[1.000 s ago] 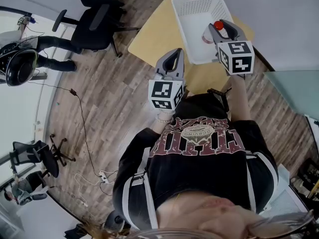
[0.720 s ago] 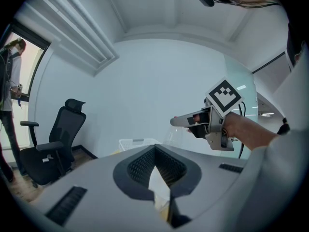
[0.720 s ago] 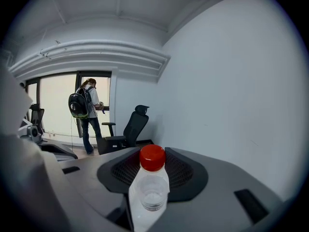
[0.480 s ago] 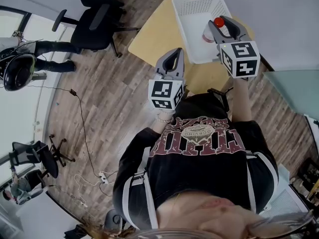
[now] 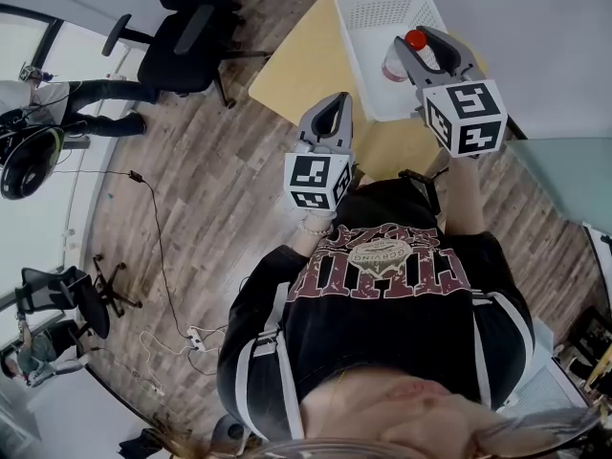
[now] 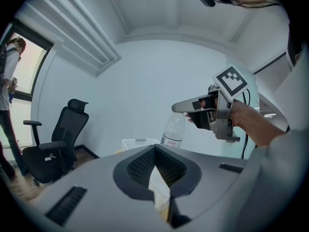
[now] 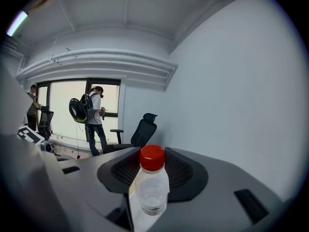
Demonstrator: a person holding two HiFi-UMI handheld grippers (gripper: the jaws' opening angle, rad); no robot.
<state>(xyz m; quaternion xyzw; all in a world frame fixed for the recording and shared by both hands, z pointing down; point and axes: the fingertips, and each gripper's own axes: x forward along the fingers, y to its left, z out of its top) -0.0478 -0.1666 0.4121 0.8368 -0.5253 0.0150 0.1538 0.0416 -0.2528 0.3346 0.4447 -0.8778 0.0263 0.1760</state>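
Movement shows on the right gripper: its marker cube looms larger in the head view than a second ago, so it has risen towards the camera. Its jaws stay clamped on the clear plastic bottle with a red cap. That bottle now hangs over the white perforated plastic basket at the far end of the yellow wooden table, seemingly carried wholly by the gripper, and has come into the left gripper view. Left gripper sits where it was, over the table's near edge, jaws almost together, gripping nothing.
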